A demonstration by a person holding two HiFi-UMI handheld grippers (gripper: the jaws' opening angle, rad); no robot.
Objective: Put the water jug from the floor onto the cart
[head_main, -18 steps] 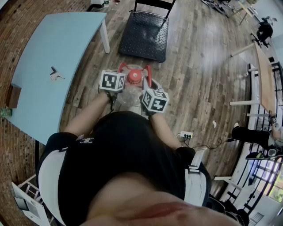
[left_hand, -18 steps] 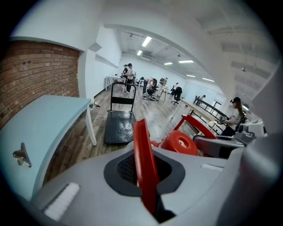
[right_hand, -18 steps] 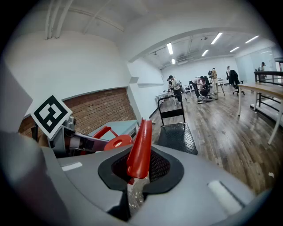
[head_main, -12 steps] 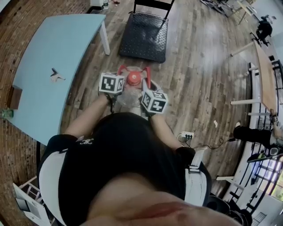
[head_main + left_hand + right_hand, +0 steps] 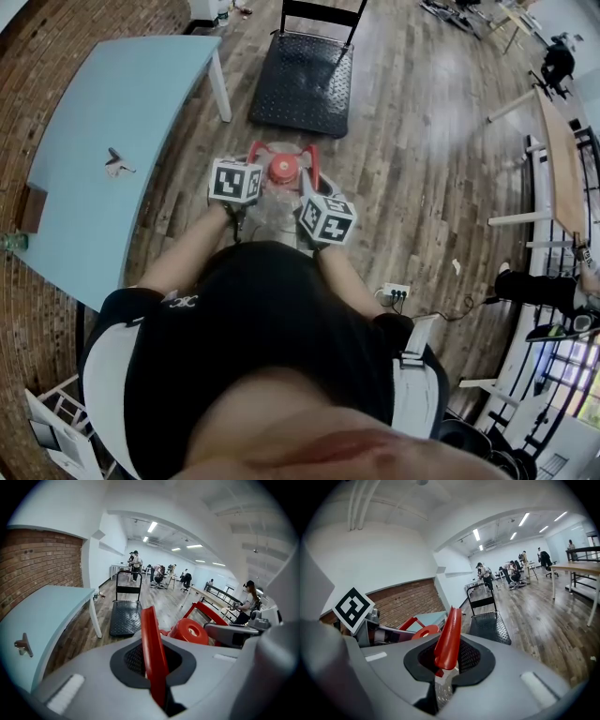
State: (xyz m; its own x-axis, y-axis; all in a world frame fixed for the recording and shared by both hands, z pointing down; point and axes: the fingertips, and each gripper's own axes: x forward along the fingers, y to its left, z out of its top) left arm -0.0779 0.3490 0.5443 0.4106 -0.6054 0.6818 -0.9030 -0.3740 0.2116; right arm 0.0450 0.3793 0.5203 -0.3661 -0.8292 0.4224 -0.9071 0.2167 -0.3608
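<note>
1. The water jug (image 5: 271,204) sat low in front of the person, near of the cart (image 5: 305,80), with its red cap (image 5: 283,167) up. No view showed whether its base was off the floor (image 5: 422,169).
2. The left gripper (image 5: 152,667) was clamped on the left red handle (image 5: 151,644), a thin strip standing edge-on between the jaws. The right gripper (image 5: 447,656) was closed on the right red handle (image 5: 449,634), which leaned to one side in the bite.
3. Slipping looked the main risk. Each handle was narrow and smooth, and a full jug would likely be heavy (how full it was could not be seen), so a strip might slide out through the pads during a lift.
4. The right hold seemed the weaker one, since the jaws caught that handle near its lower end. If it let go, all the weight would swing onto the left side and the jug would probably tip or drop.
5. Uneven lifting could tilt the jug, and sloshing water would then tug at both grips.
6. On the way to the far cart, the jug's bottom might catch the platform's near edge if carried too low.
7. The blue table (image 5: 112,122) stood on the left, its leg (image 5: 221,86) near the cart's left corner, so a drift leftward could knock it.
</note>
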